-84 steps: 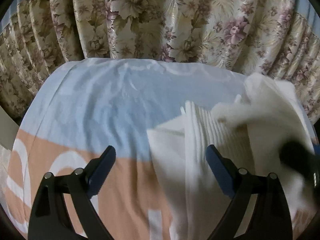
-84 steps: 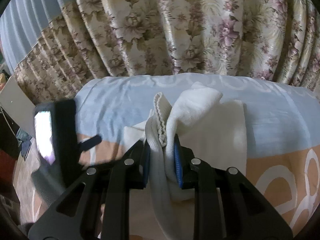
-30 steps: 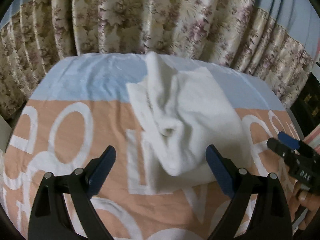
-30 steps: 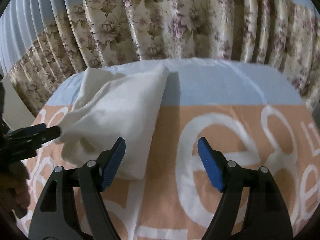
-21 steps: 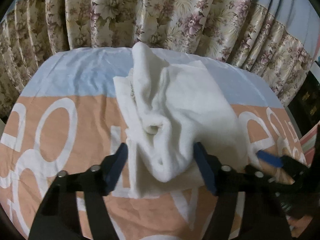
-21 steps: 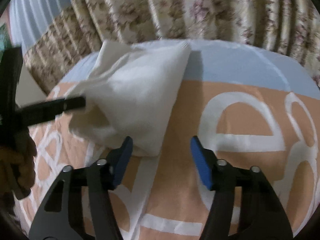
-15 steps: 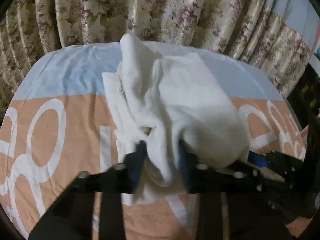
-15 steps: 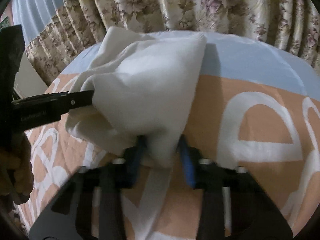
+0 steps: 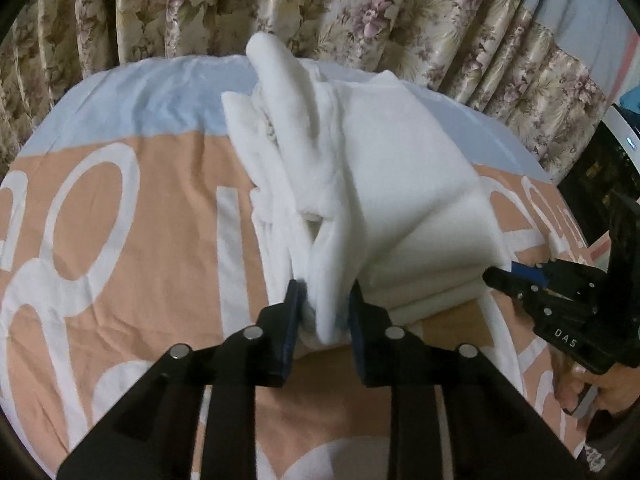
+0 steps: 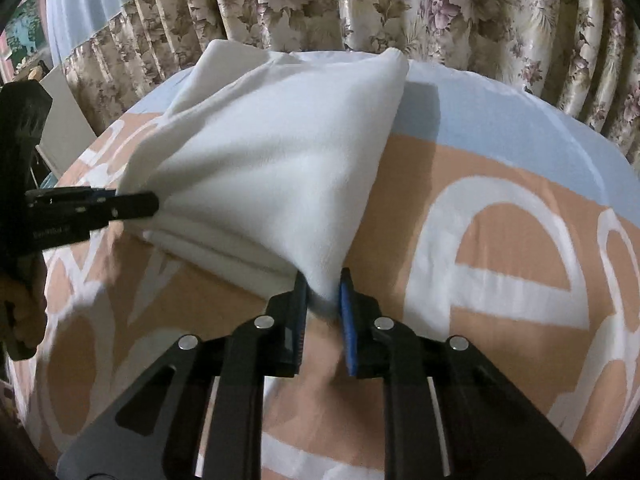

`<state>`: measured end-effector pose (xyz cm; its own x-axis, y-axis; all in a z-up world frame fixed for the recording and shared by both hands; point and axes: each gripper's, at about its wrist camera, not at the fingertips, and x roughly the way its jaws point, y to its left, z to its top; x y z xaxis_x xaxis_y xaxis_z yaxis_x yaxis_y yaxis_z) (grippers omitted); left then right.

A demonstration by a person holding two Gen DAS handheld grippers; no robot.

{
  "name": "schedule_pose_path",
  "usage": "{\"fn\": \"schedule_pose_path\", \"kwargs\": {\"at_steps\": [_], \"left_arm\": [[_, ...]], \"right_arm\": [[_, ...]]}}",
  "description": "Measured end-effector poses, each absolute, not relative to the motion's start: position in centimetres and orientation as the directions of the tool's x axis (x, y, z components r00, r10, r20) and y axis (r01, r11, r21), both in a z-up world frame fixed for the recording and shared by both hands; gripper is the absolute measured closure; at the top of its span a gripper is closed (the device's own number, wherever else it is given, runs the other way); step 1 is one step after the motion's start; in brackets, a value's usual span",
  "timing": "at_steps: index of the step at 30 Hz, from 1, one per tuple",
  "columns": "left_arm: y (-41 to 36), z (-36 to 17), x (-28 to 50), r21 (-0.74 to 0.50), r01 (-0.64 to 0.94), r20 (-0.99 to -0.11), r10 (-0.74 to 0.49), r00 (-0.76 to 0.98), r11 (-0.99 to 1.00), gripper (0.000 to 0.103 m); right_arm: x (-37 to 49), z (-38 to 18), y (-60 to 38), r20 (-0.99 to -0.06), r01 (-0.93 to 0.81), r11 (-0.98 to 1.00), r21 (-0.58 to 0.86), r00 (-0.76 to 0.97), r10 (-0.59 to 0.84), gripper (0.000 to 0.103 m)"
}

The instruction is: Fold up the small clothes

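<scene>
In the left wrist view, the left gripper (image 9: pixel 323 308) was clamped on a bunched near edge of the white garment (image 9: pixel 400 184), which lay in loose folds on the peach and blue bedsheet (image 9: pixel 132 216) before the floral curtain (image 9: pixel 360 12). In the right wrist view, the right gripper (image 10: pixel 323 294) pinched the garment's near corner, the cloth rising off the sheet.

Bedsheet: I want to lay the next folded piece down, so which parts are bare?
The bedsheet is bare right of the white garment, and on its left side, up to the floral curtain. It is crowded mid-sheet, where the left tongs and right tongs pinch the garment.
</scene>
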<state>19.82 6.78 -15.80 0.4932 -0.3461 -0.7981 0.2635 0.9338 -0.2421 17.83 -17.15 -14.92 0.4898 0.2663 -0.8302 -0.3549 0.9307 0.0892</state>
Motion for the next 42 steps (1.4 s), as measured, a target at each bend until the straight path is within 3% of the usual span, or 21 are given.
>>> {"fn": "schedule_pose_path", "kwargs": {"at_steps": [1,4,9,13,19,23,30,36,42], "left_arm": [[6.7,-15.6,19.5,-0.228,0.271,-0.802,-0.338,0.492,0.935,0.071],[6.3,-14.1,18.3,-0.122,0.266,-0.822,-0.247,0.512,0.956,0.047],[5.8,-9.8,17.4,-0.051,0.276,-0.773,-0.213,0.598,0.96,0.027],[6.0,-7.5,19.6,-0.04,0.135,-0.729,-0.122,0.673,0.99,0.014],[4.1,-7.0,25.3,0.01,-0.005,-0.688,0.01,0.726,1.0,0.013],[2.8,-8.7,29.0,0.135,-0.009,-0.676,0.098,0.73,0.991,0.013],[5.4,-12.7,33.0,0.173,-0.007,-0.718,0.131,0.684,0.985,0.013],[9.1,-15.5,32.5,0.096,-0.043,-0.722,0.099,0.685,0.994,0.005],[10.7,-15.6,31.9,-0.067,-0.029,-0.717,-0.028,0.696,0.997,0.006]], "right_arm": [[17.7,-14.9,-17.3,-0.83,-0.358,0.929,0.092,0.487,0.27,0.087],[17.4,-14.1,-18.4,-0.823,-0.352,0.928,0.121,0.488,0.292,0.073],[17.1,-11.1,-20.8,-0.769,-0.299,0.944,0.138,0.569,0.292,0.046],[19.1,-9.3,-22.0,-0.747,-0.169,0.98,0.103,0.637,0.188,0.03],[24.4,-7.9,-22.0,-0.705,-0.006,0.996,0.093,0.706,0.07,0.02],[27.3,-7.4,-20.0,-0.685,-0.053,0.993,0.101,0.721,0.108,0.017],[30.7,-10.0,-17.7,-0.726,-0.091,0.995,0.042,0.681,0.093,0.017],[31.0,-13.4,-17.7,-0.77,-0.103,0.995,0.01,0.633,0.074,0.016],[31.2,-13.8,-18.3,-0.774,-0.096,0.989,0.114,0.615,0.149,0.018]]}}
